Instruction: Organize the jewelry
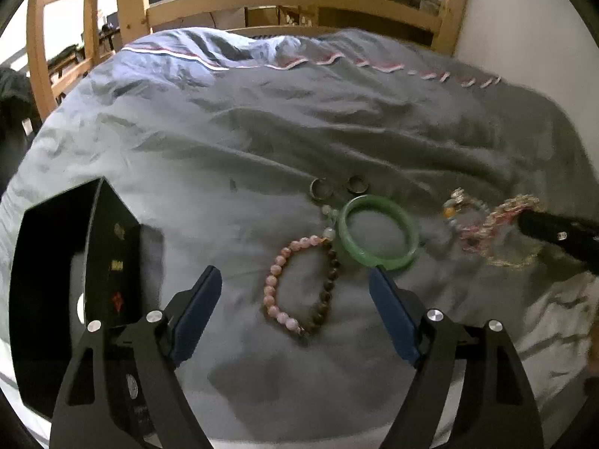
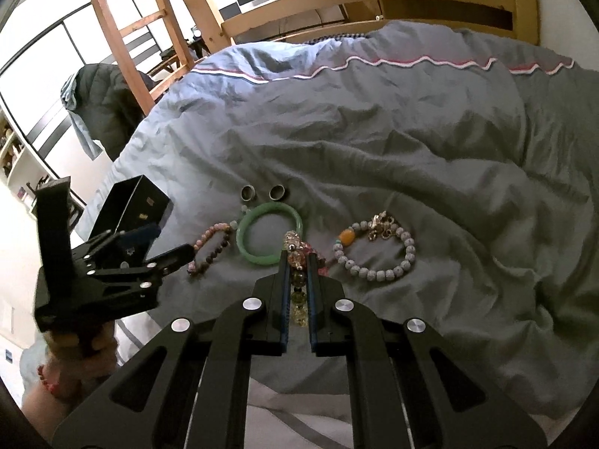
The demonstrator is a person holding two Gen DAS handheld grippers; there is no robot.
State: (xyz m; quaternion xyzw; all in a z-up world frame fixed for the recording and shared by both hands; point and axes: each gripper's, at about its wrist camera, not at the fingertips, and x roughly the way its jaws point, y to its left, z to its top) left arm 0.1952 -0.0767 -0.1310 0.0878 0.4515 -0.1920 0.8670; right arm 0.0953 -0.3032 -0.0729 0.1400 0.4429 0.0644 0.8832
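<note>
Jewelry lies on a grey duvet. My left gripper is open, its jaws either side of a pink-and-brown bead bracelet. A green jade bangle lies just beyond, with two metal rings behind it. My right gripper is shut on a pink-and-yellow crystal bead bracelet, also visible in the left wrist view. A grey bead bracelet with an orange bead and gold charm lies to its right. An open black jewelry box stands at the left.
A wooden bed frame and ladder stand behind the duvet. A white wall runs along the right. A dark jacket hangs at the left. The duvet is wrinkled with a red-and-white trim.
</note>
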